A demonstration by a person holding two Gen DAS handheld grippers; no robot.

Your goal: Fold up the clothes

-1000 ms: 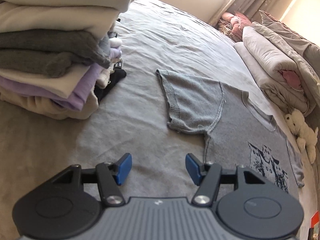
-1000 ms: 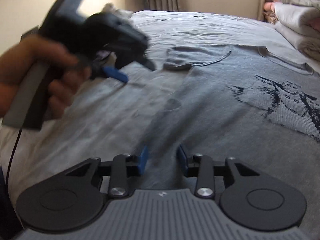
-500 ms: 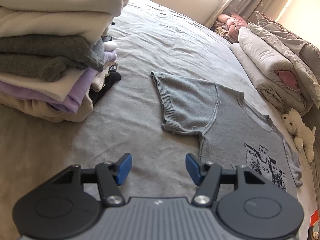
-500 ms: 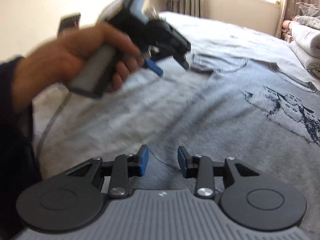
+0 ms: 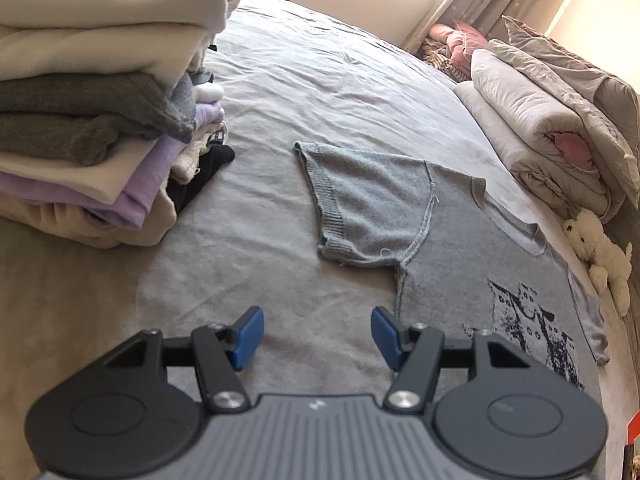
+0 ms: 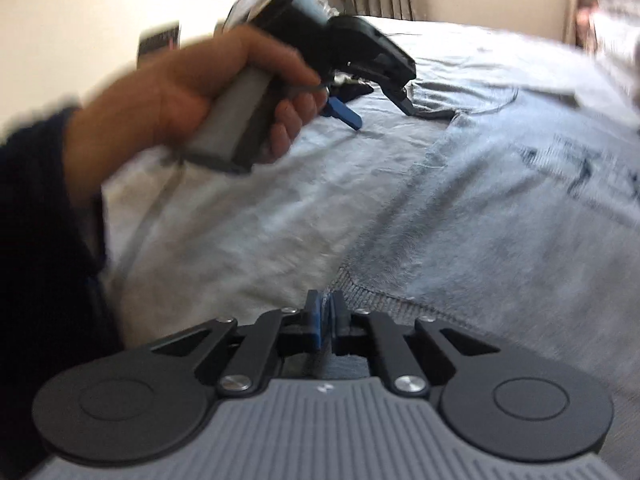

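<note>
Two grippers are seen over a grey bedsheet [image 5: 328, 92], on which a grey knitted T-shirt [image 5: 448, 256] with a dark printed design is spread flat. The T-shirt is taken as the landmark. The right gripper [image 6: 325, 320] is placed at the ribbed bottom hem of the T-shirt, at its corner; its jaws have just been closing and are now clenched, with a fold of the grey hem pinched between the blue pads. The left gripper [image 5: 318, 334] is held above the bare sheet just beside the side seam of the T-shirt, below the short sleeve; its jaws are released, standing apart with nothing between them. In the right wrist view the left gripper is seen gripped by a hand [image 6: 224, 96] in a dark sleeve, its blue fingertips close to that sleeve of the T-shirt; whether the cloth is touched cannot be told through the blur. A stack of folded clothes [image 5: 96, 120] in cream, grey and lilac is piled well apart from the T-shirt, beyond its sleeve. A rolled duvet [image 5: 536, 132] and a white soft toy [image 5: 600, 248] are found past its neckline side.
</note>
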